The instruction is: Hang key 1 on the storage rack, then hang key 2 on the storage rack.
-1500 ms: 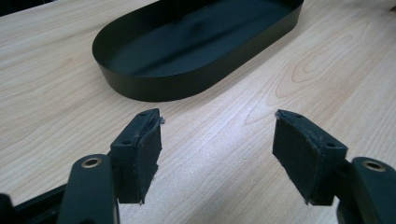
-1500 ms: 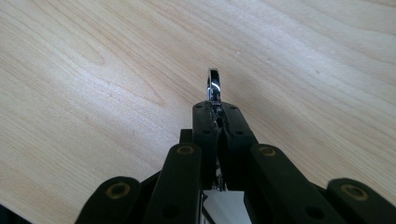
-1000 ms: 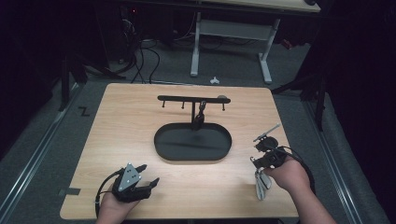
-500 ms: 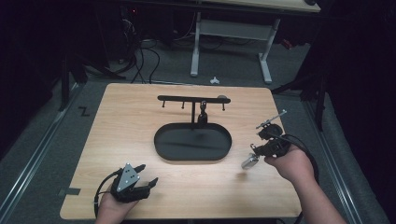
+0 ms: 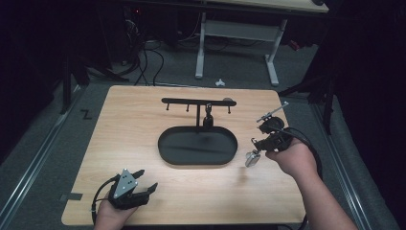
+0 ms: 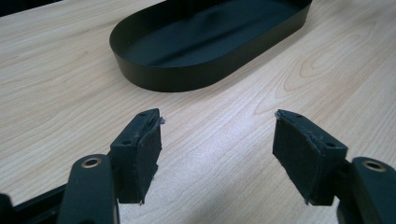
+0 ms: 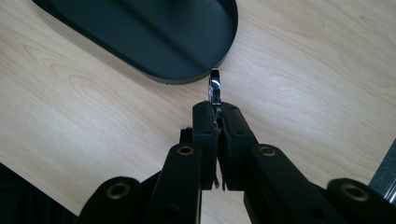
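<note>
My right gripper [image 5: 255, 148] is shut on a small shiny silver object [image 5: 251, 159], which hangs just above the table to the right of the black oval tray [image 5: 165, 148]. In the right gripper view the chrome piece [image 7: 215, 87] sticks out edge-on from the closed gripper [image 7: 217, 107], close to the tray's rim [image 7: 187, 77]. My left gripper [image 5: 146, 180] rests low at the table's front left, open, nothing between its pads. In the left gripper view this gripper [image 6: 217, 116] faces the tray [image 6: 177, 79] across bare wood.
A black T-shaped rack [image 5: 197, 102] with small hooks rises from the tray's far side; a dark item [image 5: 208, 118] hangs on it. A cable trails from the right gripper toward the table's right edge. A white desk frame [image 5: 237, 33] stands on the floor beyond.
The right hand has risen and moved toward the tray, carrying the silver object up off the front right of the table. The left hand has stayed put.
</note>
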A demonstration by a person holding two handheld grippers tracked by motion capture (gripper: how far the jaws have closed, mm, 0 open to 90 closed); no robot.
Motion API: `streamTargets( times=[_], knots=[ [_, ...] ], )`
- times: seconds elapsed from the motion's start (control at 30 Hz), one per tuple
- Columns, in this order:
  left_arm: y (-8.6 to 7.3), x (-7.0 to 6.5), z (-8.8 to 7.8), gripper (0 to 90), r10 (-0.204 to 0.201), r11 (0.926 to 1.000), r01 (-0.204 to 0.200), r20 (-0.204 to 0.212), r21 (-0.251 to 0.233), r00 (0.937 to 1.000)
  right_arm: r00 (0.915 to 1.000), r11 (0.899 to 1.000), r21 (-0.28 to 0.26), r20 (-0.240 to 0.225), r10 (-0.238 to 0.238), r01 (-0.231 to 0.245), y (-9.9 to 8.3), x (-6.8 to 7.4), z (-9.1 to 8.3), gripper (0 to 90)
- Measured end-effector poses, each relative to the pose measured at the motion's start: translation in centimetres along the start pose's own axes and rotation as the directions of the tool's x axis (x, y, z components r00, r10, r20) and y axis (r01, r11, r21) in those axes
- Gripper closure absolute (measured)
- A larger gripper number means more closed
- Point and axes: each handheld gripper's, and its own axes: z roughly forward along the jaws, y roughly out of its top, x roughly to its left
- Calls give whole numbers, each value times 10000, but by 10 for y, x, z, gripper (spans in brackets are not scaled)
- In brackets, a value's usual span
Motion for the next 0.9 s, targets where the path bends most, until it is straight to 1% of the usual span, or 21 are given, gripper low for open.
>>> streamTargets(
  times=[0.13, 0.23, 0.33, 0.4, 0.53, 0.6, 0.63, 0.67, 0.73, 0.77, 0.8, 0.83, 0.87, 0.9],
  knots=[
    [0, -1, -1, 332, 78, 9999, -77, -53, 89, 10000, 9999, 9999, -36, 73, -100, 101, 11, 0, -4, 870],
    [0, -3, -1, 332, 25, 10000, -24, -80, 29, 10000, 9998, 9997, -162, -6, -182, 181, 19, 1, -5, 870],
    [-2, -4, 0, 332, 112, 9998, -112, 32, 178, 9999, 9996, 9994, -213, -84, -282, 280, 27, 2, -5, 870],
    [-3, -3, 0, 332, 69, 9997, -71, 55, 241, 10000, 9994, 9991, -275, -128, -321, 317, 33, 2, -5, 870],
    [-5, -4, -6, 332, -16, 9999, 18, -125, 150, 9999, 9992, 9989, -272, -117, -381, 378, 44, 4, -2, 870],
    [-5, -4, -9, 332, 113, 9996, -108, -185, 245, 9998, 9991, 9989, -271, -123, -394, 391, 50, 6, 0, 870],
    [-5, -3, -9, 332, 67, 9998, -62, -260, 203, 9996, 9990, 9986, -310, -117, -427, 423, 53, 6, 1, 870],
    [-5, -1, -10, 332, -5, 9998, 10, -263, 190, 9997, 9986, 9981, -361, -140, -502, 496, 55, 7, 2, 870],
    [-6, -1, -10, 332, -178, 9997, 182, -249, 171, 9995, 9985, 9981, -375, -221, -505, 497, 61, 8, 3, 870],
    [-7, -2, -9, 332, -140, 9997, 146, -244, 220, 9996, 9982, 9979, -397, -267, -528, 517, 63, 9, 4, 870],
    [-8, -3, -9, 333, -59, 9995, 66, -230, 293, 9997, 9975, 9970, -447, -274, -647, 634, 66, 9, 5, 870],
    [-8, -4, -10, 332, 21, 9994, -13, -235, 359, 9997, 9978, 9973, -424, -270, -609, 597, 68, 9, 5, 870],
    [-8, -3, -11, 332, 26, 9994, -17, -255, 359, 9997, 9981, 9978, -418, -302, -535, 522, 71, 10, 5, 870],
    [-9, -3, -11, 332, -29, 9995, 38, -306, 301, 9995, 9976, 9973, -426, -310, -614, 601, 73, 10, 6, 870]
  ],
)
